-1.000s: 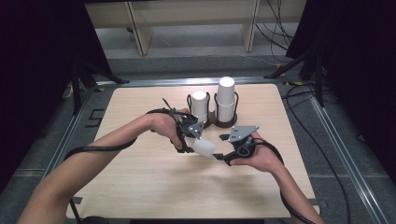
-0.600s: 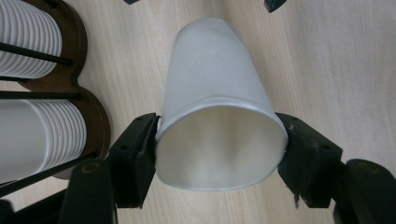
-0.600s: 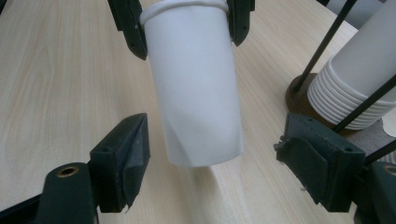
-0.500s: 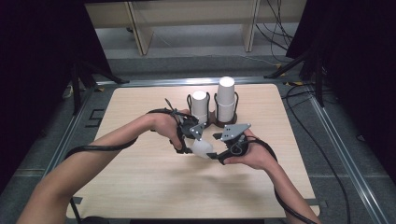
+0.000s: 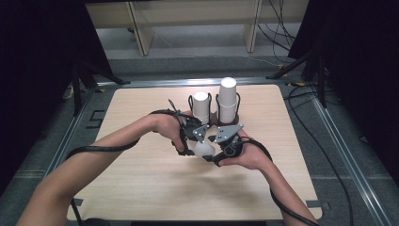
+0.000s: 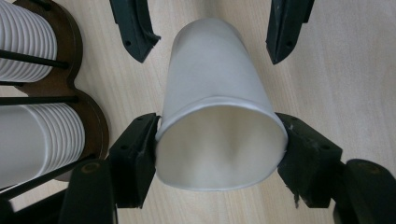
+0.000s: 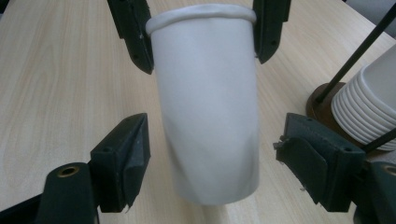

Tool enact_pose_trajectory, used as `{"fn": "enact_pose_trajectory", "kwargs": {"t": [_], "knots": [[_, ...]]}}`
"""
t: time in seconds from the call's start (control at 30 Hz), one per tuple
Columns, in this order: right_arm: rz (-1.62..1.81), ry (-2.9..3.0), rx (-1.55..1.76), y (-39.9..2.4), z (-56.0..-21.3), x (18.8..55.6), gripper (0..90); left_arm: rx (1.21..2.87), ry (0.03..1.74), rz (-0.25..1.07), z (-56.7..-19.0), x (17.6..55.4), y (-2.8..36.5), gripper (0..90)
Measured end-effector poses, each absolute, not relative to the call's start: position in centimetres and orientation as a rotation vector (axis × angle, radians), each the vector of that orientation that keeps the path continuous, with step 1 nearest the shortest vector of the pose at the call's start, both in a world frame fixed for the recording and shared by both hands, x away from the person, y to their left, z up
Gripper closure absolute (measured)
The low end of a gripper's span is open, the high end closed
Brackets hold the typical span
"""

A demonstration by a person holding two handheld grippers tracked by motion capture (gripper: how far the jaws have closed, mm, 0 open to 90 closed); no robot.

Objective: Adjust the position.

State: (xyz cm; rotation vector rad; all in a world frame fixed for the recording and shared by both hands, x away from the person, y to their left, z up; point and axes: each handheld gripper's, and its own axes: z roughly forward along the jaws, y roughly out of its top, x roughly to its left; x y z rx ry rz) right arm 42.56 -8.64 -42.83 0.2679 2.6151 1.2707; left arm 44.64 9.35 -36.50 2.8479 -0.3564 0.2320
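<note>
Between both tongs, white paper cup [image 6: 219,98], rim squashed oval; left tongs [image 6: 219,140] clamped on it; right tongs [image 7: 212,163] apart

A lab-like recording bay — black curtains [image 5: 42,56] on both sides, loose cables [image 5: 277,19] on grey floor [image 5: 188,47], metal rails [image 5: 339,141] framing the wooden table [image 5: 141,188].

Bare forearms; each gripper has chunky black fingers [image 6: 135,158], a grey three-cornered top plate, a black trailing cable.
</note>
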Motion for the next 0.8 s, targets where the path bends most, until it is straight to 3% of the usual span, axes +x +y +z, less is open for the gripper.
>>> {"fn": "enact_pose_trajectory", "kwargs": {"t": [0.8], "knots": [[1.248,2.690,0.272,-7.1,-43.9,42.5,29.6,2.839,-0.395,0.223,-36.2,44.1,8.7,33.3]]}}
